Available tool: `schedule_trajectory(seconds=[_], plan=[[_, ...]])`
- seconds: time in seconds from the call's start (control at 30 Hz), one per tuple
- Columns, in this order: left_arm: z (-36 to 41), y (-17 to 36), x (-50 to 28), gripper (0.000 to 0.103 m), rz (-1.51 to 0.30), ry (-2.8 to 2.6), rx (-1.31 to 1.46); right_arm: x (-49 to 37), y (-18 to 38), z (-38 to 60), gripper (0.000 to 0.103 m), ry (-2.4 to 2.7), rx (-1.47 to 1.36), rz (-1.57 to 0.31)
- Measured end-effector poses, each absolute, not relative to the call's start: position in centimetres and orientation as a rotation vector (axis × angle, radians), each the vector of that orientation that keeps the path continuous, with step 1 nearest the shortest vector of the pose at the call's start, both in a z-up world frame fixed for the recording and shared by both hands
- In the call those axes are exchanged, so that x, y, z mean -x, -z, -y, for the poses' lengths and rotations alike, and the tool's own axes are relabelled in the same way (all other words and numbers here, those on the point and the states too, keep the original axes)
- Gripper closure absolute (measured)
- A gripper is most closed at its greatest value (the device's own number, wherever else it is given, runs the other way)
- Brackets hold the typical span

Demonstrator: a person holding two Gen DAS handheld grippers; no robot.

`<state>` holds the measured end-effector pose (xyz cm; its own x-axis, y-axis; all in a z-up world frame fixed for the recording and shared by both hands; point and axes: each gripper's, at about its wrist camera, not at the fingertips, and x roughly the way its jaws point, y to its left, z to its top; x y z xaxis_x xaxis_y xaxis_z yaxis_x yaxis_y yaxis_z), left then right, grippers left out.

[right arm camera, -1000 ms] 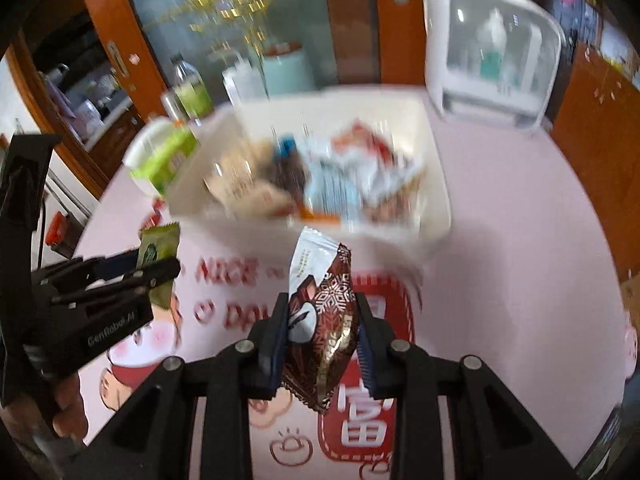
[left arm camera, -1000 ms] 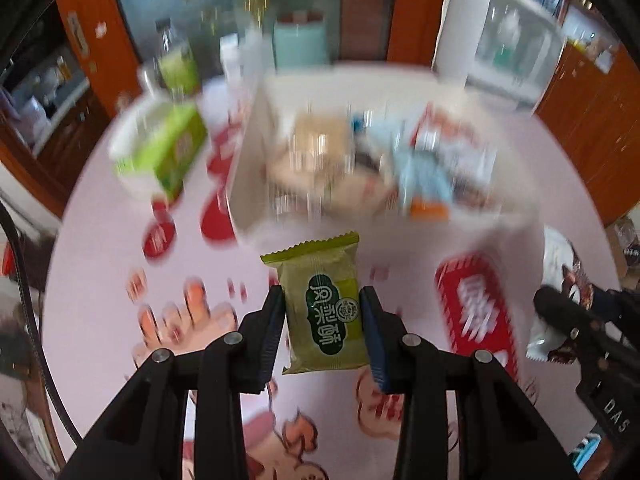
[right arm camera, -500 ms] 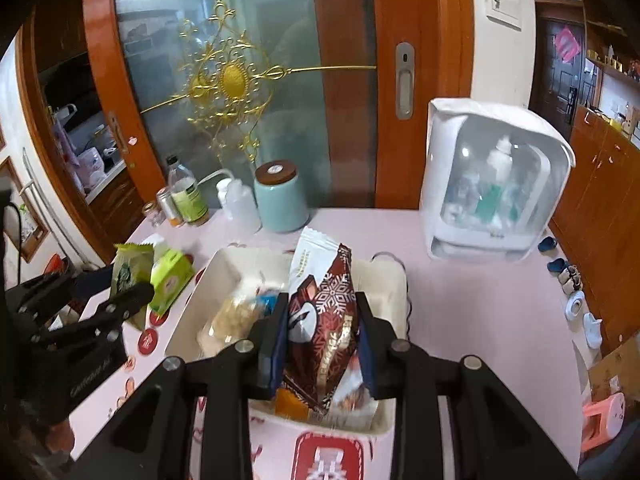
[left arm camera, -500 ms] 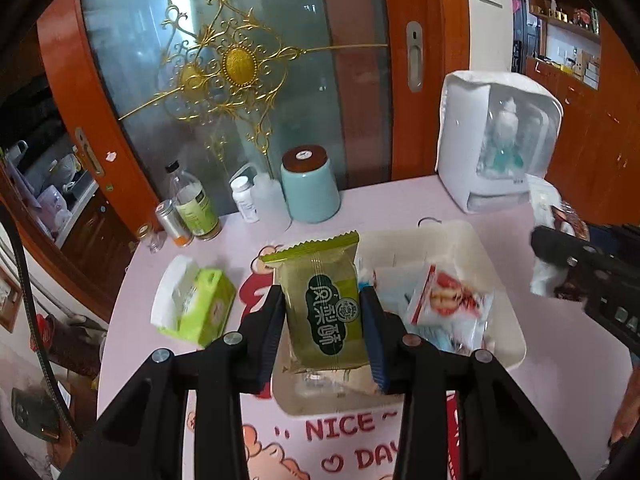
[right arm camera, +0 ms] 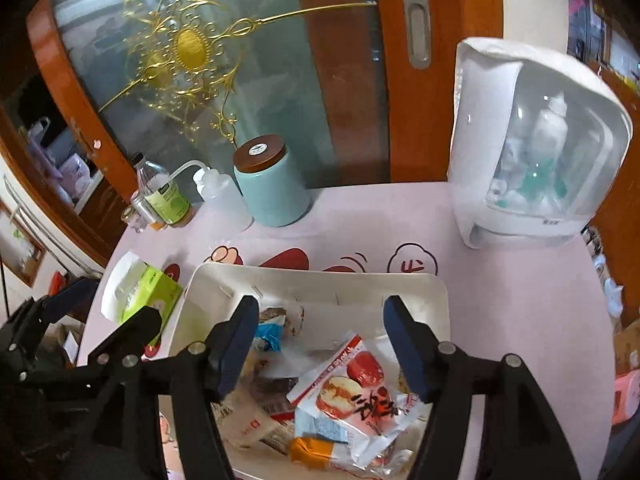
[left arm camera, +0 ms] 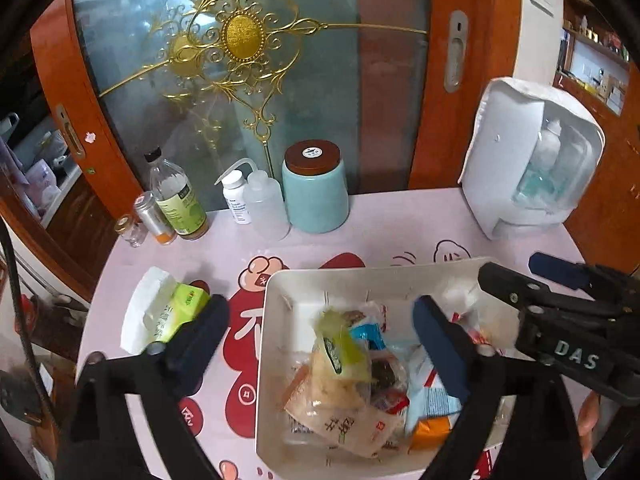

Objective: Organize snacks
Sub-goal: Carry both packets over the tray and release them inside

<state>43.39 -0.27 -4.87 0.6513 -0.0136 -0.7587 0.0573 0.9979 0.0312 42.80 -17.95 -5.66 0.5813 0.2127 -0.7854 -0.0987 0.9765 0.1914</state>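
Left wrist: left tongs (left arm camera: 320, 344) opening over white bin (left arm camera: 276, 292), green snack packet (left arm camera: 338, 350) loose inside at six o'clock. Right wrist: right tongs (right arm camera: 318, 344) opening, empty, above bin.

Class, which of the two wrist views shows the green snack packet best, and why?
The left wrist view: the green snack packet shows blurred but unblocked in the white bin, between that gripper's opening jaws. The right wrist view shows no green packet that I can make out.
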Motion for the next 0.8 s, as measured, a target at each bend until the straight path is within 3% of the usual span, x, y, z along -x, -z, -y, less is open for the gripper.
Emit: schedule_trajectory(seconds=[0.3, 0.8], plan=[[-0.3, 5.6, -42.0, 0.008, -0.889, 0.024, -0.060, -41.5, 5.6, 18.3, 0.037, -0.180, -0.103, -0.935], [0.5, 0.0, -30.7, 0.008, -0.820, 0.074, -0.092, -30.4, 0.4, 17.2, 0.037, -0.149, -0.029, -0.867]])
